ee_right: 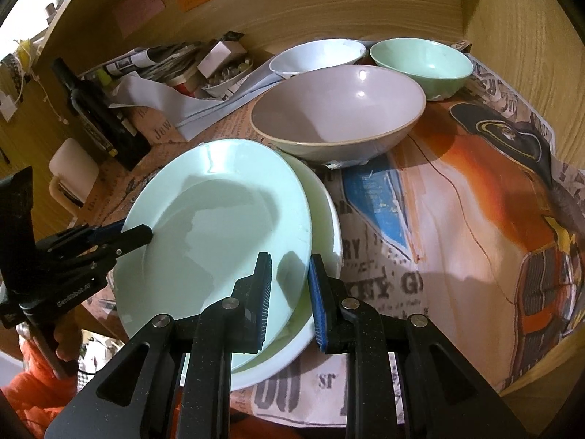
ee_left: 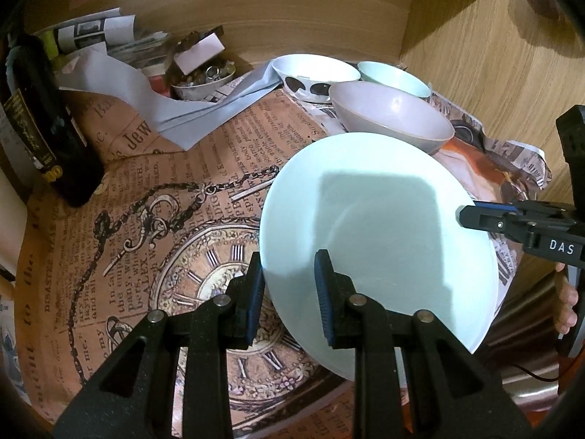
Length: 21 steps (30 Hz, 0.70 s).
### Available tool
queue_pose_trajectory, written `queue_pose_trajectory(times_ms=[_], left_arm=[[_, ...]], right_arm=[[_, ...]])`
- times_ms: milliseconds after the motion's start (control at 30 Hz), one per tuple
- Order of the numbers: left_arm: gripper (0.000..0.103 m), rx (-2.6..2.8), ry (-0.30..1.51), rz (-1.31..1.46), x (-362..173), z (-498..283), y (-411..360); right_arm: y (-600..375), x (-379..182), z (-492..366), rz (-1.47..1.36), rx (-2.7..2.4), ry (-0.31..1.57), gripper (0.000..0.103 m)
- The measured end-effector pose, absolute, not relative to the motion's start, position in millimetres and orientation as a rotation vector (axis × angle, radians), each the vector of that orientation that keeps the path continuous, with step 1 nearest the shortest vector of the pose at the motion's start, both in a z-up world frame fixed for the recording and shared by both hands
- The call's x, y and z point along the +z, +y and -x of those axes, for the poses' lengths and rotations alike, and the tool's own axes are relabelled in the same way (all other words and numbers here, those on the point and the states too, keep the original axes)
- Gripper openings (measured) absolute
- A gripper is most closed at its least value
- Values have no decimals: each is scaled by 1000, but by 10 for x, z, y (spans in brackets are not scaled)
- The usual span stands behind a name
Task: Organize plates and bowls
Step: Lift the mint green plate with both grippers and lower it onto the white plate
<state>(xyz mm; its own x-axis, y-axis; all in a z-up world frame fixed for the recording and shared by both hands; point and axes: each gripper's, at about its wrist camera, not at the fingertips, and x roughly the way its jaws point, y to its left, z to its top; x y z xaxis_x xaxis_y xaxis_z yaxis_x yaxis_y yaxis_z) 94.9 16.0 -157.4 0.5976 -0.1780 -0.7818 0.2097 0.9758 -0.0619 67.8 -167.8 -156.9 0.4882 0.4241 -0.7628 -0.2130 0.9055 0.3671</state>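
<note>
A pale green plate (ee_left: pixel 380 241) (ee_right: pixel 219 230) is held tilted over a white plate (ee_right: pixel 325 226) on the printed paper. My left gripper (ee_left: pixel 290 296) straddles the green plate's left rim, its fingers close on either side; it also shows in the right wrist view (ee_right: pixel 135 236). My right gripper (ee_right: pixel 290 298) straddles the plates' right rims with a gap between its pads; it also shows in the left wrist view (ee_left: pixel 471 216). Behind stand a grey bowl (ee_right: pixel 336 117) (ee_left: pixel 391 117), a white bowl (ee_right: pixel 318 56) (ee_left: pixel 314 73) and a green bowl (ee_right: pixel 420 62) (ee_left: pixel 395 78).
A dark bottle (ee_left: pixel 44 128) (ee_right: pixel 98 109) stands at the left. Crumpled papers (ee_left: pixel 120 69) and a small dish of trinkets (ee_left: pixel 201 80) lie at the back. Wooden walls (ee_left: pixel 475 55) close the back and right. The paper-covered surface (ee_right: pixel 457 219) extends to the right.
</note>
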Motion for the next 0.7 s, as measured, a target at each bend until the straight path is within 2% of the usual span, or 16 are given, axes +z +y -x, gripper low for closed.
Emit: queue_pose_trajectory(times_ms=[600, 700], left_arm=[[27, -178, 911, -73, -1642, -982, 102], [28, -185, 922, -57, -1637, -993, 127]], right_arm=[[-1677, -1569, -570, -210, 377, 921, 21], [-1777, -1475, -538, -215, 352, 855, 21]])
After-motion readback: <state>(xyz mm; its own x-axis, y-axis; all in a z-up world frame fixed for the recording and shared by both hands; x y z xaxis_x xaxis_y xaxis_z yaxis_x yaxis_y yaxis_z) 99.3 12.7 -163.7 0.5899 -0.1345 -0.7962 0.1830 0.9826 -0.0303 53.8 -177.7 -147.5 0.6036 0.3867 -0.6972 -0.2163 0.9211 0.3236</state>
